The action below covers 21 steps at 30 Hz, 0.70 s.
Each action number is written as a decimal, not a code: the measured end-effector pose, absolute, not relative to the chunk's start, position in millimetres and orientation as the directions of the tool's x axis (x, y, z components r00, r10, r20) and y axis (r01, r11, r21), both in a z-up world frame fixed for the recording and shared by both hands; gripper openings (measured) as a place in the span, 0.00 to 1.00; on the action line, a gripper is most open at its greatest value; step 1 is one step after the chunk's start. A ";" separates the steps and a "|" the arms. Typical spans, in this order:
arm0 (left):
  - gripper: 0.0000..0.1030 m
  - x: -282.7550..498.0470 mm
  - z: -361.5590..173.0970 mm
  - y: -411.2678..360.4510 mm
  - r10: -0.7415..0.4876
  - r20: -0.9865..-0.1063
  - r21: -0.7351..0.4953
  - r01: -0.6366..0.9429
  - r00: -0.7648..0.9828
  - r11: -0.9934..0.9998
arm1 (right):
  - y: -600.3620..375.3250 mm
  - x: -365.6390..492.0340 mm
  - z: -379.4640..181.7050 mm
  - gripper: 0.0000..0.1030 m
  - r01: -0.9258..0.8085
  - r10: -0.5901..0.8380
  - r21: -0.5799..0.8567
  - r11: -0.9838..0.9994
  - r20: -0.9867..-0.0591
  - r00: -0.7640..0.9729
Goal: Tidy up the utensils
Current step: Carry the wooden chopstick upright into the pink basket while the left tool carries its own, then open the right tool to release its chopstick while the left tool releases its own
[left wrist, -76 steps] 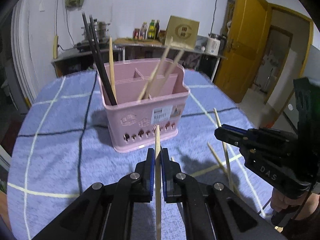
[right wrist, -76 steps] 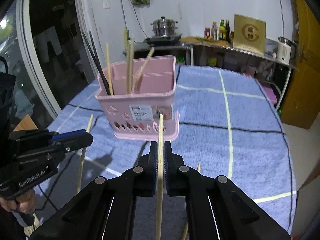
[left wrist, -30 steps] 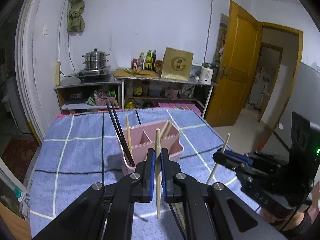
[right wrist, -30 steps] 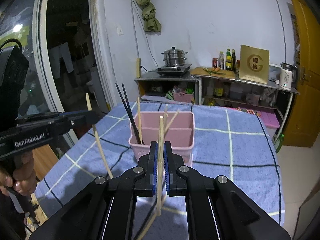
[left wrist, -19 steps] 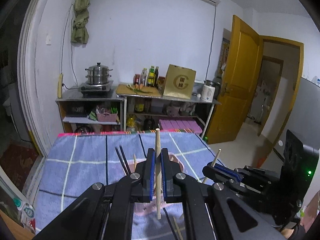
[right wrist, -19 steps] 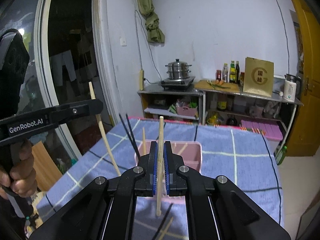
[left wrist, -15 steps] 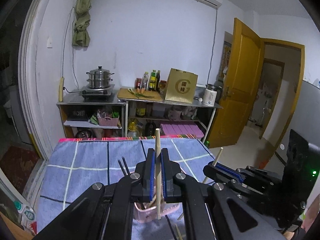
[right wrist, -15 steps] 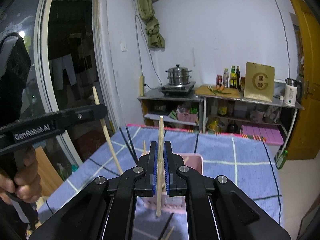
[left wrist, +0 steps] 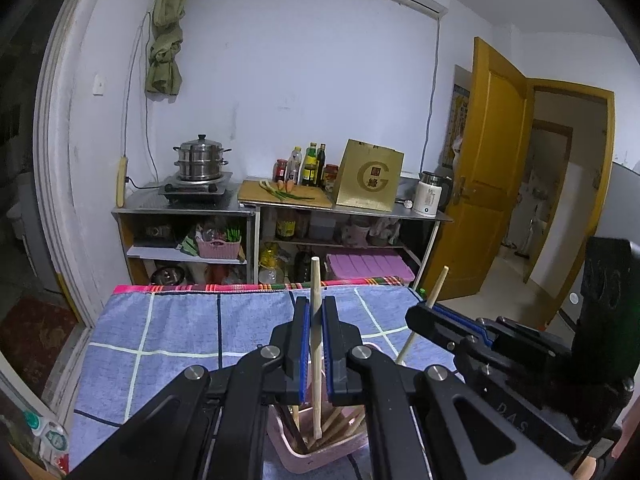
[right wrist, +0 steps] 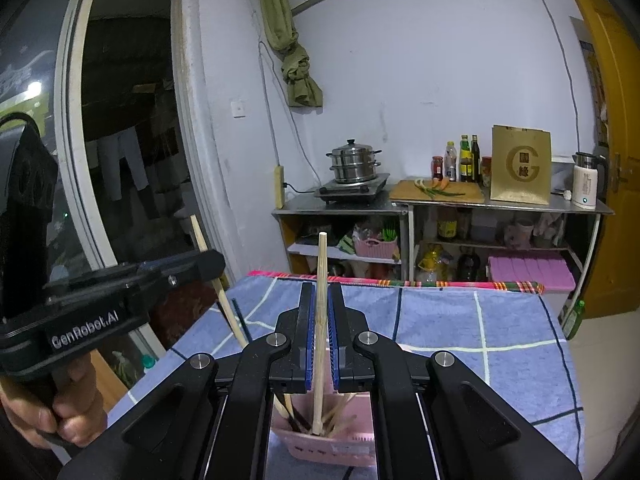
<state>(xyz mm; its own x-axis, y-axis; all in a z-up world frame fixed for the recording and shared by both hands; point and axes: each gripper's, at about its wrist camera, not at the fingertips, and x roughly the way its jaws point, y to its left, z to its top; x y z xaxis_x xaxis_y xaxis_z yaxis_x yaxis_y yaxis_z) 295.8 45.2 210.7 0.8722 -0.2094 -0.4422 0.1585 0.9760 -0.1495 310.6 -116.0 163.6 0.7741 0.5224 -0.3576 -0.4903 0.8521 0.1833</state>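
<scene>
My left gripper (left wrist: 315, 304) is shut on a pale wooden chopstick (left wrist: 314, 276) that stands upright, its lower end hanging above the pink utensil holder (left wrist: 320, 458) at the bottom of the view. That holder has several chopsticks in it. My right gripper (right wrist: 321, 288) is shut on a second wooden chopstick (right wrist: 322, 252), also upright, with its tip just above the same holder (right wrist: 332, 450). Each gripper shows in the other's view: the right gripper (left wrist: 418, 312) and the left gripper (right wrist: 212, 262), each with its stick slanting through the jaws.
The holder stands on a table under a blue checked cloth (left wrist: 180, 332). Behind the table are metal shelves with a steamer pot (left wrist: 200, 158), bottles, a gold bag (left wrist: 370, 182) and a kettle. A yellow door (left wrist: 492, 160) is at right. A hand (right wrist: 60, 412) grips the left handle.
Both grippers have risen with their chopsticks, and the views have tipped up toward the room. The pink holder has slid down to the bottom edge, now under both sticks' tips.
</scene>
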 end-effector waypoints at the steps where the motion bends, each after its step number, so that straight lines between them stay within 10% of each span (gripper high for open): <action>1: 0.05 298.7 207.6 45.6 -0.209 -0.443 -0.148 0.159 0.871 0.976 | -113.7 312.4 161.3 0.06 -0.493 0.525 0.182 0.851 -0.358 0.772; 21: 0.06 313.2 140.4 49.8 -0.228 -0.533 -0.168 0.162 0.815 0.972 | -99.6 327.7 107.5 0.06 -0.508 0.518 0.167 0.845 -0.488 0.703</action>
